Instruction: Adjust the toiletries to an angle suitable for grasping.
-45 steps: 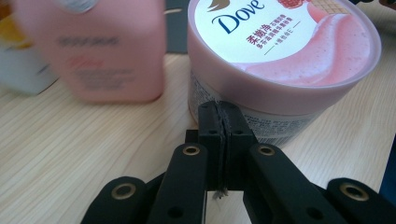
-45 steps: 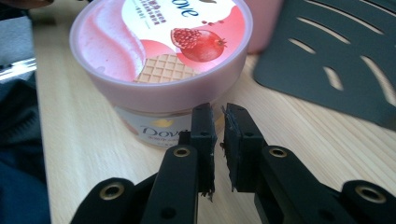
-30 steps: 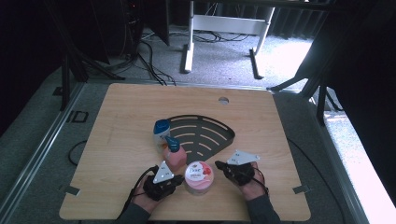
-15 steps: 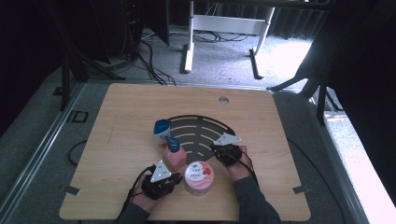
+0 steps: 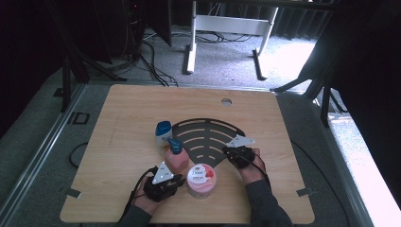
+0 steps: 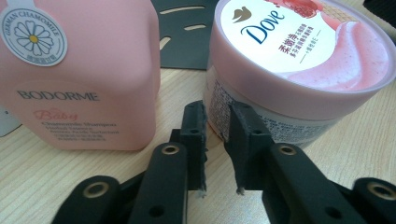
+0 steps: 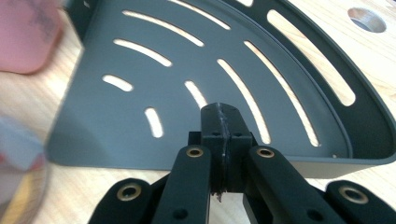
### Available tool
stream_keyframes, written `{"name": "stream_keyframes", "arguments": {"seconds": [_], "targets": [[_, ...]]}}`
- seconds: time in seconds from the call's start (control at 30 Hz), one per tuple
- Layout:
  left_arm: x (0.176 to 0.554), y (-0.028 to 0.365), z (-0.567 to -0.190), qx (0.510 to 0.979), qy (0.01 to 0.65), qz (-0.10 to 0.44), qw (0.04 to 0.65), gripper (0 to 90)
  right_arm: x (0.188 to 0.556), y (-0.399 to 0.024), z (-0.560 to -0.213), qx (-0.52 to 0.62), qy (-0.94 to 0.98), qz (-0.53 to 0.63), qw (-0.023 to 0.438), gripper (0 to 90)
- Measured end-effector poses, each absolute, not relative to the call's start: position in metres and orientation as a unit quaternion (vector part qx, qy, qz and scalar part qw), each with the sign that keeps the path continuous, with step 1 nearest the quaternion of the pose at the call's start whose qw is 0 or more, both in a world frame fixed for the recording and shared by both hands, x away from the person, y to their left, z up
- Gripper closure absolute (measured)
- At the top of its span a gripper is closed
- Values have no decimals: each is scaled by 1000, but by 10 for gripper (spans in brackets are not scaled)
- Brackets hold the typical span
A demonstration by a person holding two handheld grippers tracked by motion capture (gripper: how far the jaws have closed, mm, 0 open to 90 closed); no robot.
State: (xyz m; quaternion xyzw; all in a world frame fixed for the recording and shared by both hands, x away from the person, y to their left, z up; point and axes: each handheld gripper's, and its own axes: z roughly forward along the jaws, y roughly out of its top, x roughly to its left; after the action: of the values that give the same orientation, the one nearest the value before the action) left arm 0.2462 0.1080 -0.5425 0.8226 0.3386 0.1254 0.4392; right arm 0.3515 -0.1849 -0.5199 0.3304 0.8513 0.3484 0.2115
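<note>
Right claw (image 5: 235, 152) moved onto slotted fan-shaped tray (image 5: 208, 137), round jar (image 5: 201, 179)

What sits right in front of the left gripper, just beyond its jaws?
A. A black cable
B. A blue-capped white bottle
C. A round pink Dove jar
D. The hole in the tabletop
C: in the left gripper view, the left gripper has its jaws slightly apart with nothing between them, and just past their tips stands the round pink Dove jar, beside the pink Bodorme bottle.
</note>
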Motion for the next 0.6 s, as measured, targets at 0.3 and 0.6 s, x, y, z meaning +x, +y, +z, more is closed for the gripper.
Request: {"name": "stream_keyframes", "arguments": {"seconds": [0.3, 0.6], "targets": [[244, 112, -540, 822, 326, 118, 452, 619, 307, -195, -518, 278, 861, 392, 168, 739], [247, 115, -540, 825, 321, 106, 453, 576, 291, -209, -526, 271, 864, 400, 142, 651]]}}
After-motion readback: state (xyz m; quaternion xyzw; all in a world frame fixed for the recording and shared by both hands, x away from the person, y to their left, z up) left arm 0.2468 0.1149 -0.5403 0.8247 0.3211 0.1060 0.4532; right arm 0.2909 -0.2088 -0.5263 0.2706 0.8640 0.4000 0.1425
